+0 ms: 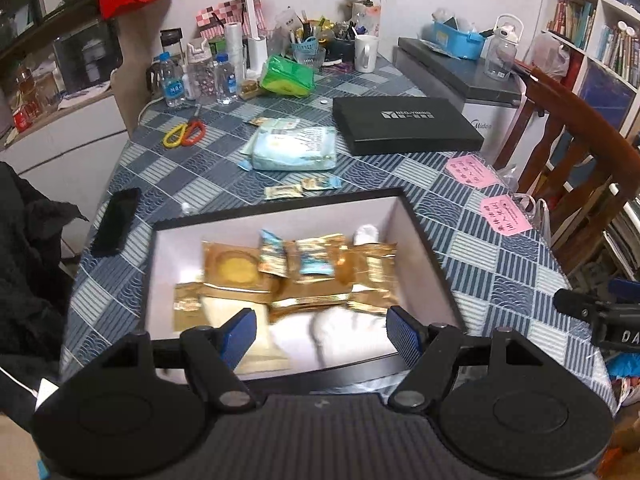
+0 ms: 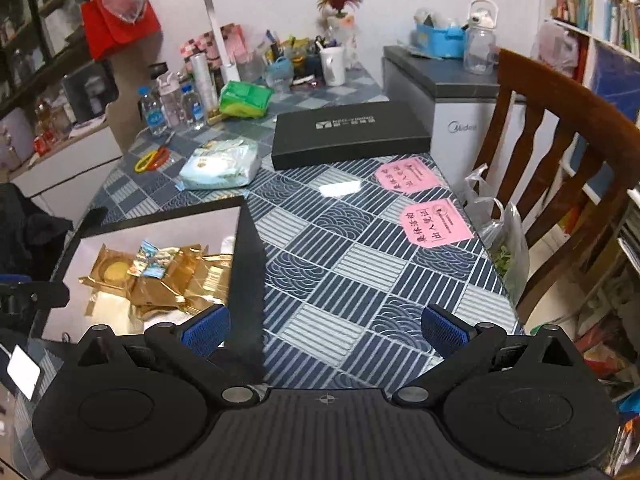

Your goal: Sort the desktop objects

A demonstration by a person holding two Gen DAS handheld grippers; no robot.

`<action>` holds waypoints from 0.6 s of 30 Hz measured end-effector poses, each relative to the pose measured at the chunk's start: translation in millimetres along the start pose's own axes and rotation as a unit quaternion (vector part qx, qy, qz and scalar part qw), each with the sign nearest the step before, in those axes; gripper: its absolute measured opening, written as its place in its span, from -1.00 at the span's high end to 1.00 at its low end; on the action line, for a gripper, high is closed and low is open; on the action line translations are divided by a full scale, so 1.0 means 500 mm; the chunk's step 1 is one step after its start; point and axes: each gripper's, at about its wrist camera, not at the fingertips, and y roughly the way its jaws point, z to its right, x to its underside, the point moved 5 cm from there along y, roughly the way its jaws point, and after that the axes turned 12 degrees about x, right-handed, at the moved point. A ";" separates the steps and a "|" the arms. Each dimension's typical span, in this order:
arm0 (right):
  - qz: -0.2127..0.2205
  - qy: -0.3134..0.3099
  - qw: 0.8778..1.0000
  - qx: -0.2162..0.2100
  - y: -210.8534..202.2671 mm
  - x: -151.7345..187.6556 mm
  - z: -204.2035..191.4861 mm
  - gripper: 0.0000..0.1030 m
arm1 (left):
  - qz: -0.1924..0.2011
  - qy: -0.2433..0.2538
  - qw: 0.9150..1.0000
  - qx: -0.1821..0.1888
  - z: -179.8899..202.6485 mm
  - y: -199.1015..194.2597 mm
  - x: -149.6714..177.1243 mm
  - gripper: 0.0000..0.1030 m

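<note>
My left fingers (image 1: 320,330) stood spread and empty over the near end of the open box (image 1: 424,240), above the gold packets (image 1: 232,270) already inside. My right fingers (image 2: 326,330) were spread too, holding nothing, over the bare desk (image 2: 360,240) just beside the box wall. Two small sachets (image 1: 284,191) lay loose behind the box, near the wet wipes pack (image 1: 294,148). Reaching for them, I judged, I could knock the far rim and shove the box.
</note>
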 end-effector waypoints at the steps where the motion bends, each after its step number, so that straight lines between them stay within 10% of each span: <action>1: -0.001 -0.006 1.000 -0.003 0.006 -0.002 0.011 -1.00 | -0.001 -0.004 1.000 -0.002 0.016 0.006 -0.002 -0.65; 18: -0.028 -0.047 0.997 -0.057 0.033 -0.003 0.070 -1.00 | -0.014 -0.022 0.999 -0.031 0.149 0.030 -0.013 -0.65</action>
